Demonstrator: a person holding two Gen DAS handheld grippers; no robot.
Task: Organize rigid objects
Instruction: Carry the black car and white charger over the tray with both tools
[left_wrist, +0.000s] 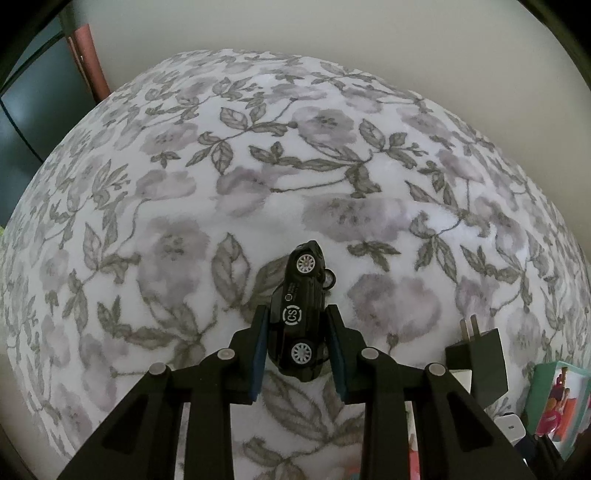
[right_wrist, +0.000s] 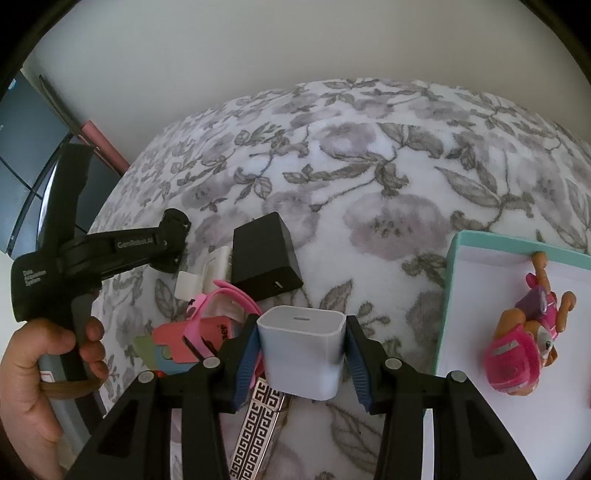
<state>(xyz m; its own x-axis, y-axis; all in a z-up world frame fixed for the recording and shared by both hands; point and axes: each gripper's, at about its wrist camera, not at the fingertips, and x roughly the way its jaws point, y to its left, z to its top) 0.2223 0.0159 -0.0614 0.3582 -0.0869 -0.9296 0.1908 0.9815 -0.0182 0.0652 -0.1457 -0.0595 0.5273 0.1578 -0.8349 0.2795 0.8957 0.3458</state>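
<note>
A black toy car (left_wrist: 301, 314) with white wheels lies sideways between the blue pads of my left gripper (left_wrist: 297, 312), which is shut on it just above the floral blanket (left_wrist: 295, 177). My right gripper (right_wrist: 303, 321) is shut on a white charger cube (right_wrist: 301, 350), its port face pointing away from the camera. To the right of that cube stands a teal-rimmed box (right_wrist: 517, 243) with a white floor, and a pink toy figure (right_wrist: 524, 332) lies in it. In the right wrist view a hand (right_wrist: 37, 354) holds the left gripper's handle at the left.
A black power adapter (right_wrist: 264, 258) with prongs lies on the blanket, also seen low right as the adapter (left_wrist: 476, 354). Beside it are a white clip (right_wrist: 199, 277), a pink watch (right_wrist: 221, 306), a red card (right_wrist: 173, 336) and a black-and-white patterned strip (right_wrist: 258, 424). Pale wall lies beyond the blanket.
</note>
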